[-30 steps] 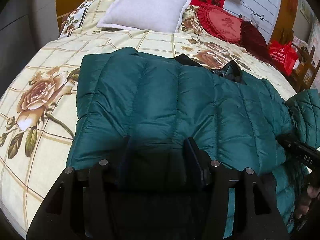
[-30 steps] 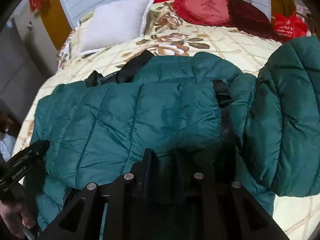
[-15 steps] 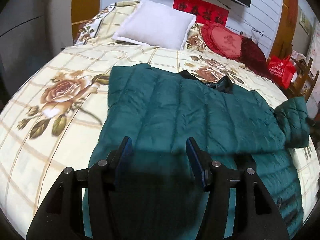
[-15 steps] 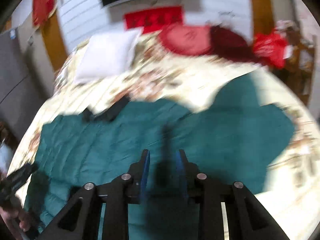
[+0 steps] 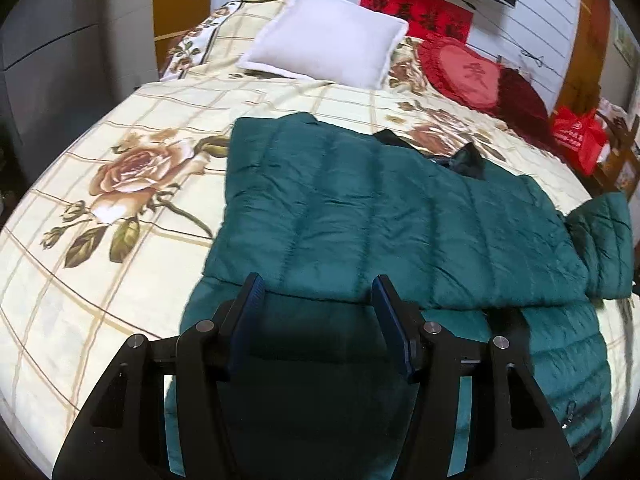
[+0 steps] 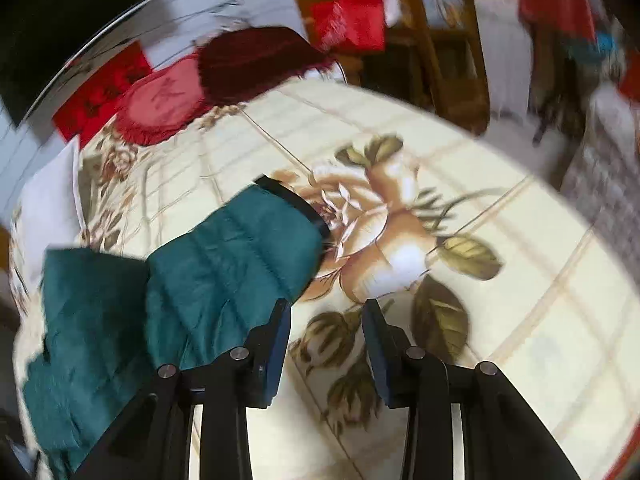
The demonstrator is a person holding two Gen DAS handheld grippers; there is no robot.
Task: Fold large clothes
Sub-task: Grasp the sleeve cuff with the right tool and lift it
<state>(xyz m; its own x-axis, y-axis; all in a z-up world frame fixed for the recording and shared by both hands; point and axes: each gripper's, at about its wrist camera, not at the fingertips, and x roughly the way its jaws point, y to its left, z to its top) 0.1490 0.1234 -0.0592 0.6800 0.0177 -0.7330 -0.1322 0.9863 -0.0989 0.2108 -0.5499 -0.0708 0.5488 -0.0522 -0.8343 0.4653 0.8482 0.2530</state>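
Observation:
A dark teal puffer jacket (image 5: 380,216) lies on the floral bedsheet (image 5: 120,208), its upper layer folded over the lower part (image 5: 560,352). My left gripper (image 5: 316,296) hovers over the near fold edge, open, with nothing pinched between its blue pads. One sleeve (image 5: 604,240) sticks out at the right. The right wrist view is blurred: the teal sleeve (image 6: 240,248) with its black cuff (image 6: 296,204) lies to the left of my right gripper (image 6: 326,316). That gripper's jaws are opening, with only bedsheet (image 6: 520,280) between them.
A white pillow (image 5: 324,40), a red heart cushion (image 5: 460,68) and a dark red cushion (image 5: 524,104) sit at the head of the bed. A red bag (image 5: 580,140) and wooden furniture (image 6: 440,40) stand at the bed's right side. A grey cabinet (image 5: 52,60) is at the left.
My right gripper let go of the jacket's folded part and swung right, over the sleeve and bare sheet, rolling as it went. My left gripper drew back from the jacket.

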